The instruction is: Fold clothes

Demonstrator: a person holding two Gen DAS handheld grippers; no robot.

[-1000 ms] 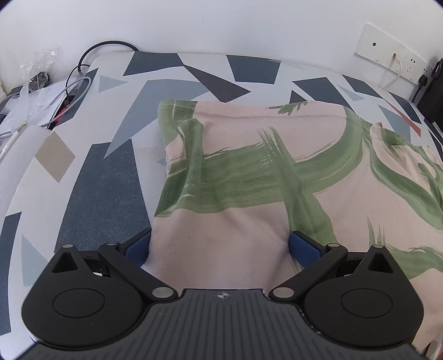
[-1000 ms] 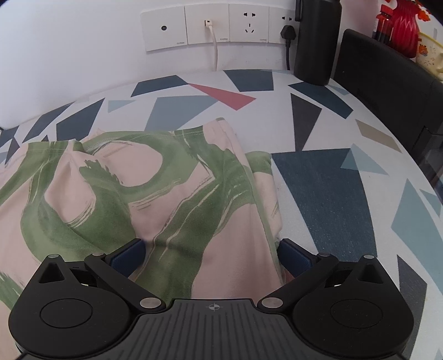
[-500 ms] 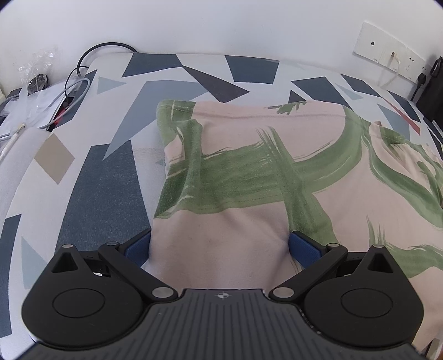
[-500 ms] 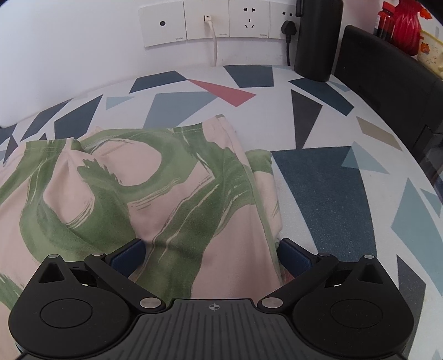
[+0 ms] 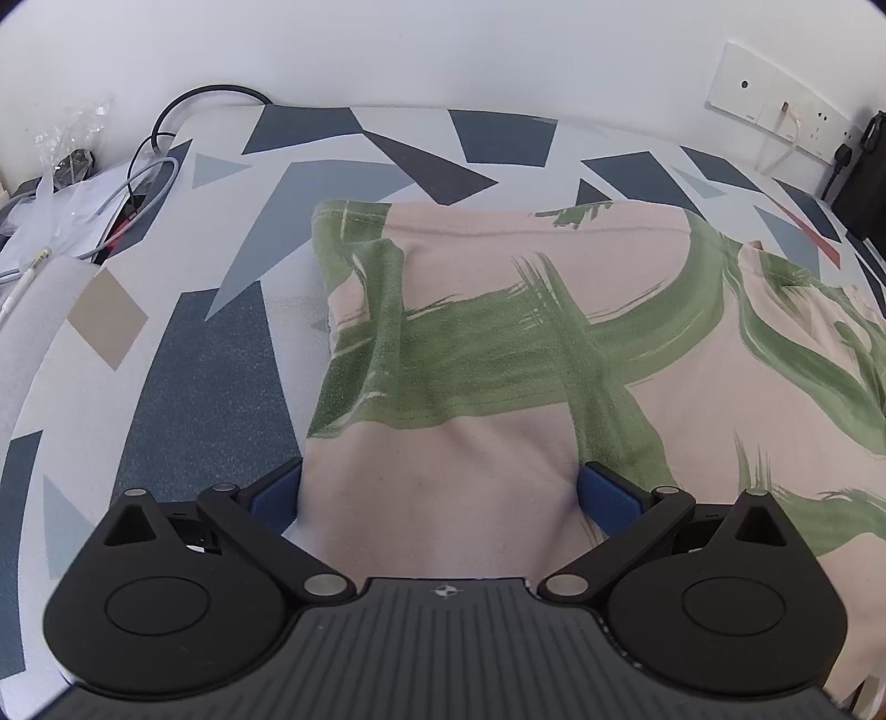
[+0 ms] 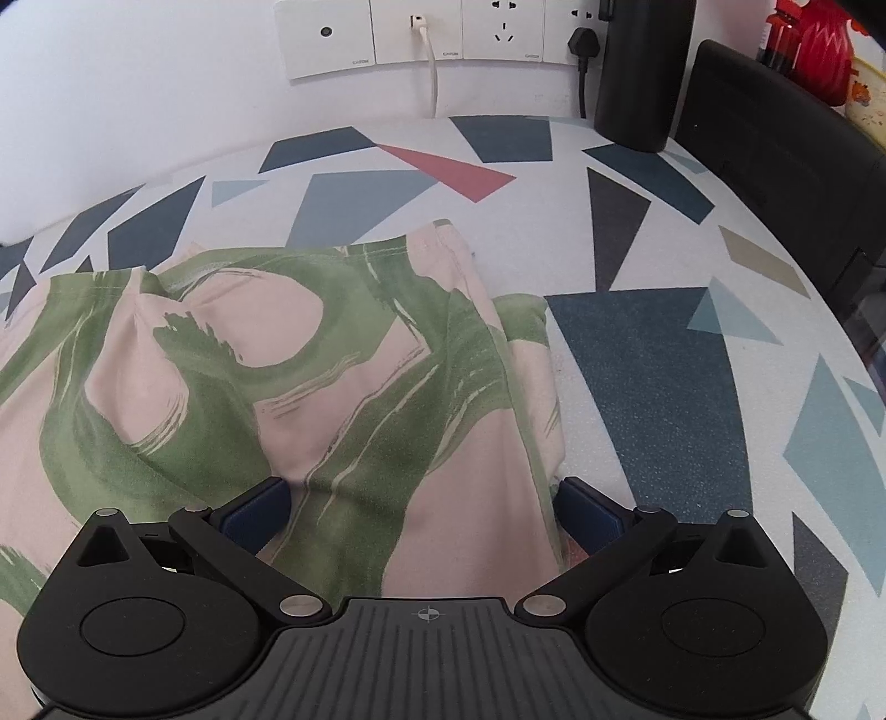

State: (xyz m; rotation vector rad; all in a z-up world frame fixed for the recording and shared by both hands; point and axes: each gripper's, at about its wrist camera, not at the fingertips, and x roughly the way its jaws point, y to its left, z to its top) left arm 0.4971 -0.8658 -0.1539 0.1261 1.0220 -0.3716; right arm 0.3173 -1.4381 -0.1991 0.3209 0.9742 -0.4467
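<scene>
A pink garment with broad green brush strokes [image 5: 498,332] lies spread on the table with the blue, grey and white triangle cover [image 5: 221,387], filling the centre and right of the left wrist view and the centre and left of the right wrist view [image 6: 249,360]. The left gripper [image 5: 440,493] sits at the bottom centre of its frame with the jaws spread wide, one blue pad [image 5: 274,495] at each side of a pink stretch of the near edge; cloth passes between them, but nothing is pinched. The right gripper [image 6: 421,507] stands the same way at the bottom centre of its frame, wide apart, its right pad [image 6: 587,512] just beside the garment's right-hand side edge. In the upper part of both frames the far edge looks already doubled over, with a stitched hem lying across the cloth in the left view. My reading is that both tools are placed at the near edge for a fold, grip not yet taken. The next move seems to call for closing both on the cloth together, then lifting evenly toward the wall sockets [image 6: 443,33] so the layers land square. Loose cables [image 5: 138,183] lie at upper left, well apart.
</scene>
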